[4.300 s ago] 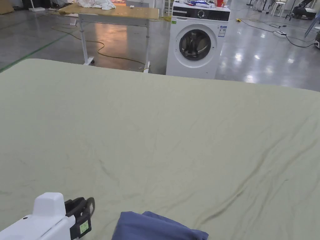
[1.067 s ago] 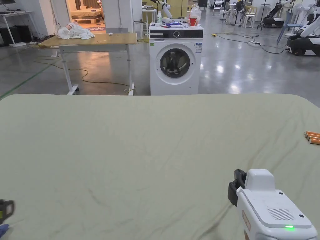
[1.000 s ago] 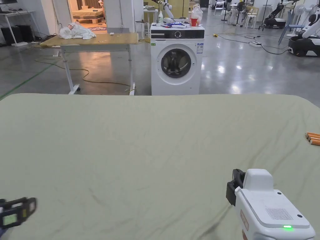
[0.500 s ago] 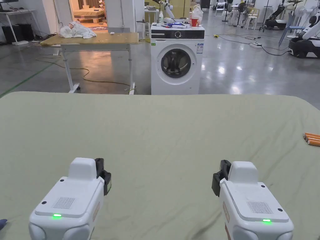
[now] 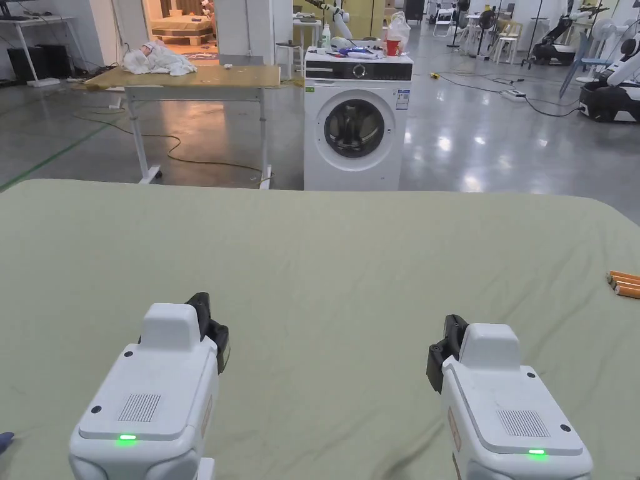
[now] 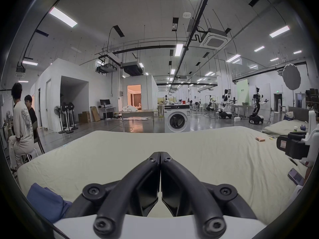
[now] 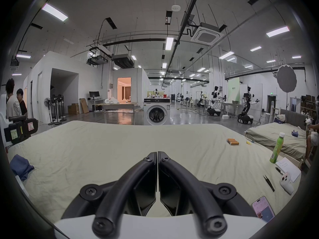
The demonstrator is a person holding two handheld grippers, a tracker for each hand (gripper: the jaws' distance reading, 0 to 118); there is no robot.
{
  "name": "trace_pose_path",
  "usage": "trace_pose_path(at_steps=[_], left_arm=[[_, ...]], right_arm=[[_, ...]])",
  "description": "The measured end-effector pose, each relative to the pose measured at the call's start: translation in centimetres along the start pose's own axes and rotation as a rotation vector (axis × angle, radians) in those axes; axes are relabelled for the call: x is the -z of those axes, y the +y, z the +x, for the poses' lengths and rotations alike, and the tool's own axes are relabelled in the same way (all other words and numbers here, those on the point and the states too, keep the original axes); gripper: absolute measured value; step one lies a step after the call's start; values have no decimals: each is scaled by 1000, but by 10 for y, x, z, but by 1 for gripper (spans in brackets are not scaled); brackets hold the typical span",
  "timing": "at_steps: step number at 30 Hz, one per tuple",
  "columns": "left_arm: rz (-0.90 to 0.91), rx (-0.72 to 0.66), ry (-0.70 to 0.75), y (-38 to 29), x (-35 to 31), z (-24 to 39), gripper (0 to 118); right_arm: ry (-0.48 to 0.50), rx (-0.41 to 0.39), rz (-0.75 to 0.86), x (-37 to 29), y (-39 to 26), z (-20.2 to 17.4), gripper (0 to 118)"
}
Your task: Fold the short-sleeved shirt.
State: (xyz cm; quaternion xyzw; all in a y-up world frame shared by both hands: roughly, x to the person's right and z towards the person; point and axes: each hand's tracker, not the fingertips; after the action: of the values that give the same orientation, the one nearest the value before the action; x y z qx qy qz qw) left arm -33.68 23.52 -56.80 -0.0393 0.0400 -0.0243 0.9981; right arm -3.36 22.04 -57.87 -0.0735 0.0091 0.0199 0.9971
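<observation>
While both tools hover empty over the bed sheet [image 5: 325, 250], apparently a neutral rest: left gripper [image 6: 160, 156], jaws pressed together; right gripper [image 7: 157, 155], likewise; blue shirt [image 6: 45, 202] bunched lower left, seemingly folded

A large hall is seen, with a glossy grey floor [image 5: 500, 125] in which the lights are reflected, and a white ceiling [image 6: 138, 18] hung with long strip lights, ducts and a square air unit [image 7: 206, 35]. A white washing machine [image 5: 356, 125] is placed just beyond the bed's pale green sheet [image 5: 350, 250], with a wooden-topped table [image 5: 200, 78] beside it on which white cloth is heaped. White partition rooms [image 6: 72, 101], one with a warmly lit doorway [image 7: 124, 91], are set at the back, and a row of standing fans [image 6: 66, 118] is placed to the left.
</observation>
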Motion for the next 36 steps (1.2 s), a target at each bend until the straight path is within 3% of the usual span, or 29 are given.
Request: trace_pose_path(at_steps=[10,14,16,17,18,19,21,36], left_arm=[[-13,-1,34,-3,0,-13,1],[-15,0,24,-2,-1,-14,12],[-12,-1,15,-1,-2,-14,38],[-14,0,15,-1,-2,-14,58],[-16,2,22,-1,-2,-14,75],[-12,5,34,-1,-1,-14,81],[3,13,54,-3,-3,-13,82],[-28,-2,112,-4,1,-27,95]], right_arm=[[-3,3,3,0,2,2,0],[-5,8,-1,1,1,3,1],[-4,13,-5,2,0,4,15],[-7,10,-2,2,-1,4,32],[-11,4,2,2,-1,4,57],[-15,-3,6,2,-2,4,73],[-27,-18,17,2,-2,4,89],[-24,-25,27,1,5,5,94]])
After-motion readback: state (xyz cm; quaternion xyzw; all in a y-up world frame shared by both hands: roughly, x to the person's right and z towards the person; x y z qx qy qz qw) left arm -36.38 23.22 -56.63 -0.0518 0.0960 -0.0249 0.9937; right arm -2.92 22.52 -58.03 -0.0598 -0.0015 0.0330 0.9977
